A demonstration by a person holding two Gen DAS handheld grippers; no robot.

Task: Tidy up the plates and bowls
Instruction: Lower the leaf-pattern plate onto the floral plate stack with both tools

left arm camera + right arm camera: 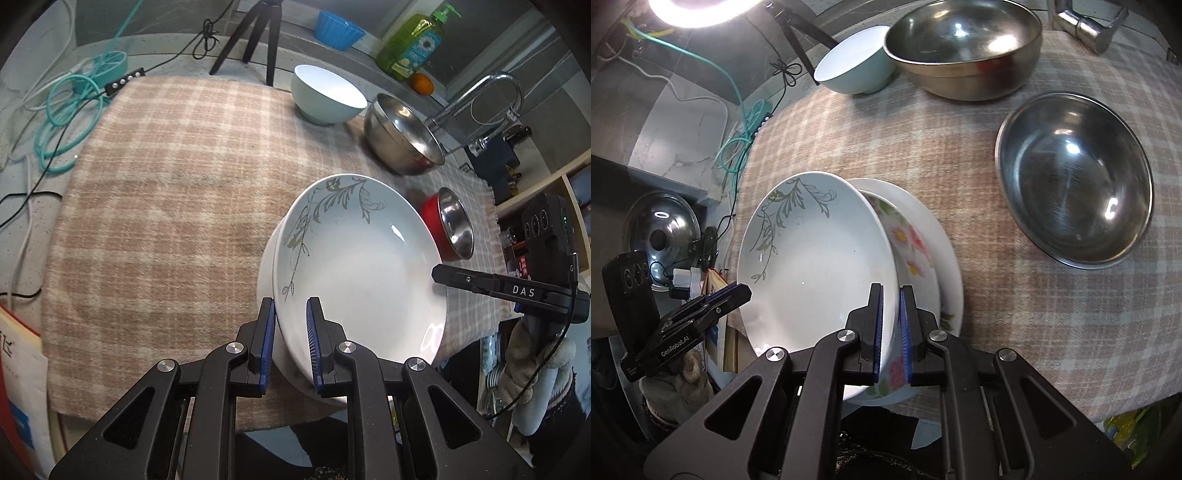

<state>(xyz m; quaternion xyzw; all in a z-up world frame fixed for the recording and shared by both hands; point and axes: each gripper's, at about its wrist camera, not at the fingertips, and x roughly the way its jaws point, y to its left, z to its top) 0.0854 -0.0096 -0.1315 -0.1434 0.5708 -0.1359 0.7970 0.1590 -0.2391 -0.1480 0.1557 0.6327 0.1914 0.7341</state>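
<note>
Both grippers are clamped on the rim of the leaf plate: the left gripper pinches its edge at lower centre of the left view, nearly closed, and the right gripper grips the opposite edge at lower centre of the right view, closed down tight on the thin rim. The plate sits tilted, half over the flower plate, which lies in a plain white plate on the checked cloth. So the plates look almost gathered into one pile, with this top one not yet lying flat. The bowls look untouched to me: the pale bowl and big steel bowl at upper right of the left view, the red bowl right of the plates, each standing alone, none nested yet
</note>
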